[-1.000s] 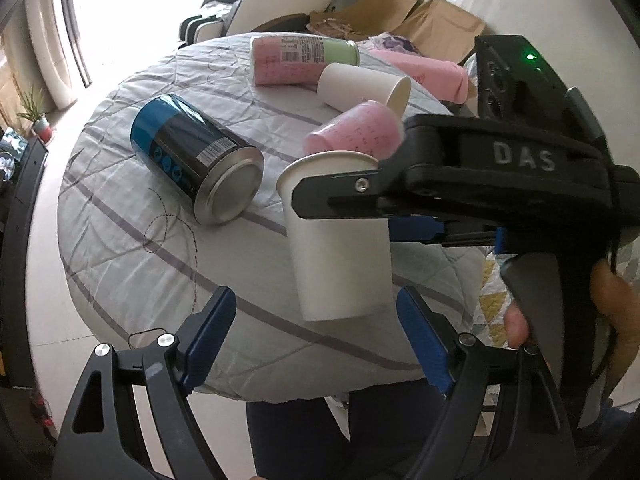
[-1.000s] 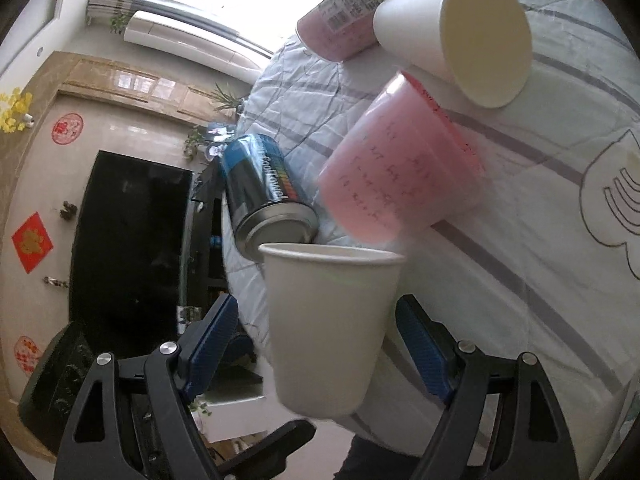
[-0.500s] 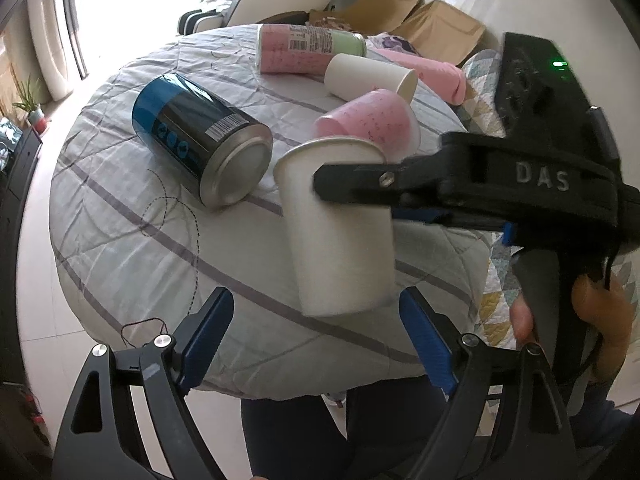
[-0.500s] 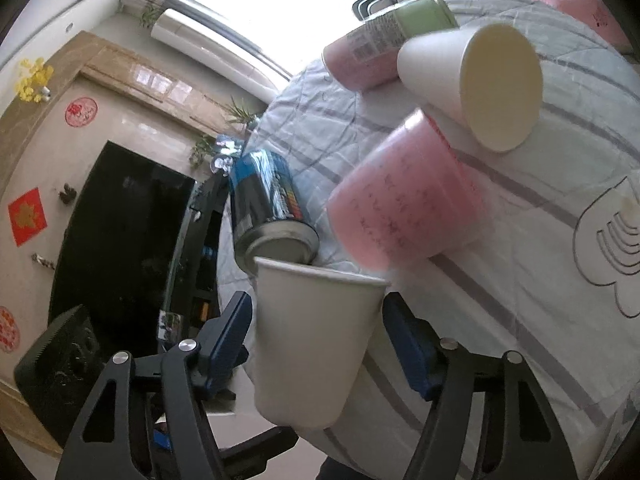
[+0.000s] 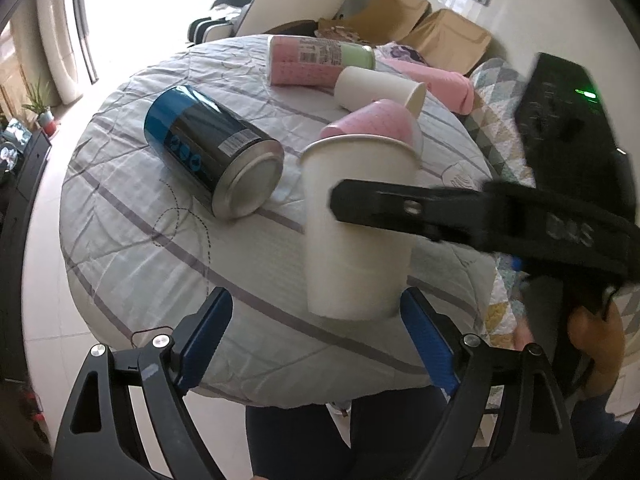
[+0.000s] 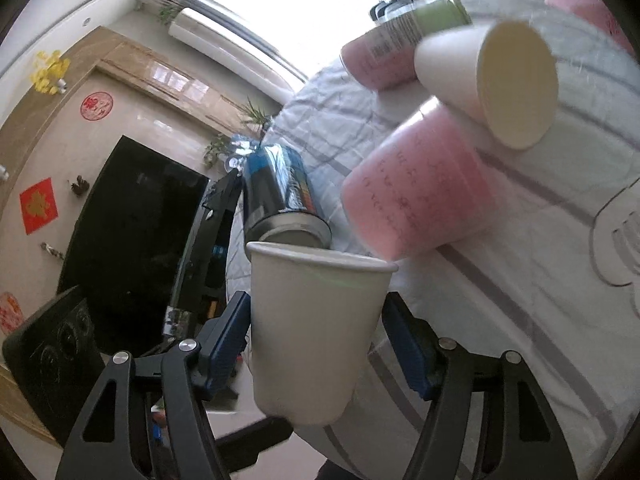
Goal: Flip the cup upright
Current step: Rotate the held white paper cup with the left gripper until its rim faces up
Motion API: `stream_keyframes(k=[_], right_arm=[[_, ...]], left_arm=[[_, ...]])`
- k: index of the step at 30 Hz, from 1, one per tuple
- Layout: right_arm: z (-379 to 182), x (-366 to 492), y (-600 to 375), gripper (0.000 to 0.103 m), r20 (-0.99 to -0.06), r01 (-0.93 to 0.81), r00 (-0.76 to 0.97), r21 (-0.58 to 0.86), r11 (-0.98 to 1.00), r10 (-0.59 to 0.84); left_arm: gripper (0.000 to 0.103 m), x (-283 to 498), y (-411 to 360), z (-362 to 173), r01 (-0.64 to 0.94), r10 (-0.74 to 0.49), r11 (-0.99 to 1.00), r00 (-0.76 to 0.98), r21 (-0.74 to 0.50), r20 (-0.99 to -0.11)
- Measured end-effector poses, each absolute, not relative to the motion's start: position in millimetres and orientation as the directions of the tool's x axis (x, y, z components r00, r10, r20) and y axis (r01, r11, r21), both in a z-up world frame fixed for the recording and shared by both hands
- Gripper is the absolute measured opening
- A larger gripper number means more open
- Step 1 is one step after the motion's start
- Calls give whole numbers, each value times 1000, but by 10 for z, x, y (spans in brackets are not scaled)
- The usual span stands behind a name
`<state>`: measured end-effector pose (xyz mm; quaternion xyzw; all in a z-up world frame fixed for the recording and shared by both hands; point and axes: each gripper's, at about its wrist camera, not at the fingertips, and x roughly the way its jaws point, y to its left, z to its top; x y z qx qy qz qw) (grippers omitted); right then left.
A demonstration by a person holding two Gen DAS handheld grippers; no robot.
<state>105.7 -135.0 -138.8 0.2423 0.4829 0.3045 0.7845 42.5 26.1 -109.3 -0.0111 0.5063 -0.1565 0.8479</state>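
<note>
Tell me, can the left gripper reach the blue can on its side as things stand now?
Probably yes: the left gripper is open and empty, and the blue can lies left of the held white cup, with only bare tablecloth before it.

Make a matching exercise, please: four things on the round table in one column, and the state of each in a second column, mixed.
Things:
1. white paper cup between the blue fingers
2. blue and black metal can
3. translucent pink plastic cup
4. pink and green cylindrical canister

States:
a. lying on its side, bare metal end toward the left camera
b. upright, mouth up, held by the right gripper
c. lying at the far edge
d. lying beside another white cup

Pairs: 1-b, 2-a, 3-d, 4-c
</note>
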Motion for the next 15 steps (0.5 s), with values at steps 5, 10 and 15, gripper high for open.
stream_keyframes(k=[5,10,15], right_arm=[[-1263,942,-1384,69,-612,-278,396,631,724,685],[-1084,796,-1383,69,-627,-342,490,500,796,605],[-1004,698,-1316,69,-620,-401,558,381,833,552]], left_arm=[[88,422,257,-1113,242,-265,955,450,-169,-853],[88,432,261,-1133,226,-277,955,461,-190,-843],[88,471,232,-1147,193,-252,965,491,-178,-834]])
